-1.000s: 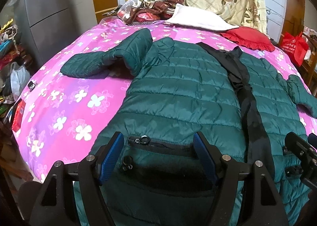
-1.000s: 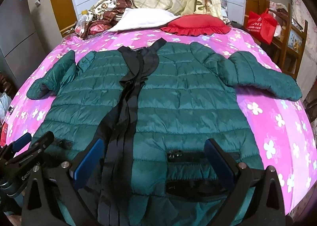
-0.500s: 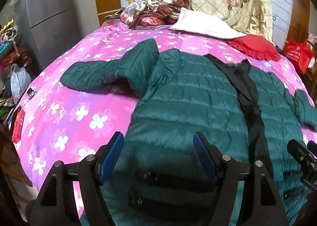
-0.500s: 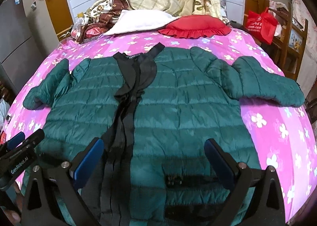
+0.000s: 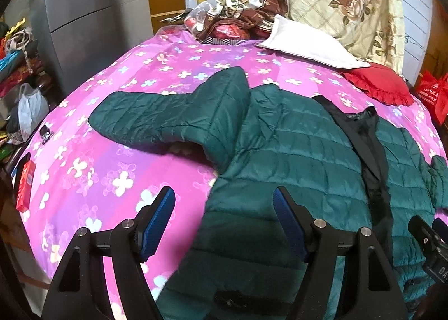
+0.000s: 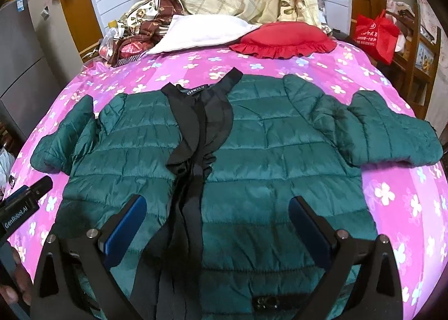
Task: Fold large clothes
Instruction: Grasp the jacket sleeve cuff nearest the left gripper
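Note:
A dark green quilted jacket [image 6: 280,152] lies flat, front up, on a pink flowered bed [image 6: 392,196], with a black placket [image 6: 196,152] down its middle. Its left sleeve [image 5: 168,118] and right sleeve [image 6: 392,135] stretch outward. My left gripper [image 5: 224,219] is open and empty above the jacket's left side edge. My right gripper [image 6: 217,222] is open and empty above the jacket's lower front, right of the placket. The jacket also fills the left wrist view [image 5: 308,166].
A white pillow [image 6: 201,31], a red frilled cushion [image 6: 282,39] and a pile of bedding [image 5: 240,17] lie at the head of the bed. A grey fridge [image 5: 78,11] stands on the left, a red bag [image 6: 375,37] and wooden shelves on the right.
Both grippers have moved up the jacket from its hem and pockets toward its middle. The left one has also shifted left to the jacket's side edge. Both stay open.

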Motion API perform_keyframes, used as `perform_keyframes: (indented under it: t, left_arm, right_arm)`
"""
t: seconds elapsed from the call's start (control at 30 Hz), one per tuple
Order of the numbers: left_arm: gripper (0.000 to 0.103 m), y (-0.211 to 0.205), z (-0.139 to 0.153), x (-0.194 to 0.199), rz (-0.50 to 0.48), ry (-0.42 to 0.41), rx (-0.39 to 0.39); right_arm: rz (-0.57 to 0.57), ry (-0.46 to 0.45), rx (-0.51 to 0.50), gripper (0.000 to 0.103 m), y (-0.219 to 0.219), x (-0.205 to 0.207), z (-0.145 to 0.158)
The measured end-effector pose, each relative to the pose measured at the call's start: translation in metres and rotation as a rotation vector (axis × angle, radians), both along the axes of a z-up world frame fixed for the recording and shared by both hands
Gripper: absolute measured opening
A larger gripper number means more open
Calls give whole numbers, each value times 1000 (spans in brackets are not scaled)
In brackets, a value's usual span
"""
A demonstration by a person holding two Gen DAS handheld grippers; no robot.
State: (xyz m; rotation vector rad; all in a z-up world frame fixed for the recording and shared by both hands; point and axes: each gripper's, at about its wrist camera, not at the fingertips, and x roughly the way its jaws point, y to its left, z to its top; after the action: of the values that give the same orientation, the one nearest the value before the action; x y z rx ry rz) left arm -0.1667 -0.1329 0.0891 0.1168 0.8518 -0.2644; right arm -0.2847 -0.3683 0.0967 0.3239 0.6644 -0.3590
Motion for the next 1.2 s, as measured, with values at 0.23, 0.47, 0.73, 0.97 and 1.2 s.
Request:
perform_keyframes:
  t: [0.23, 0.47, 0.73, 0.97, 1.2]
  left_arm:
    - [54, 21, 0, 22, 54, 3, -22]
    - [53, 78, 1, 67, 173, -10, -56]
    - [53, 162, -23, 144, 395, 26, -163]
    - [53, 197, -63, 201, 559, 123, -263]
    - [53, 192, -77, 228, 596, 129, -224]
  right_arm:
    - [7, 22, -7, 103, -1, 16, -10]
    - [22, 28, 2, 103, -1, 19, -12]
    - [53, 23, 5, 103, 7, 18, -10]
    - [74, 32, -11, 103, 14, 23, -9]
    - [84, 42, -24, 103, 20, 31, -12]
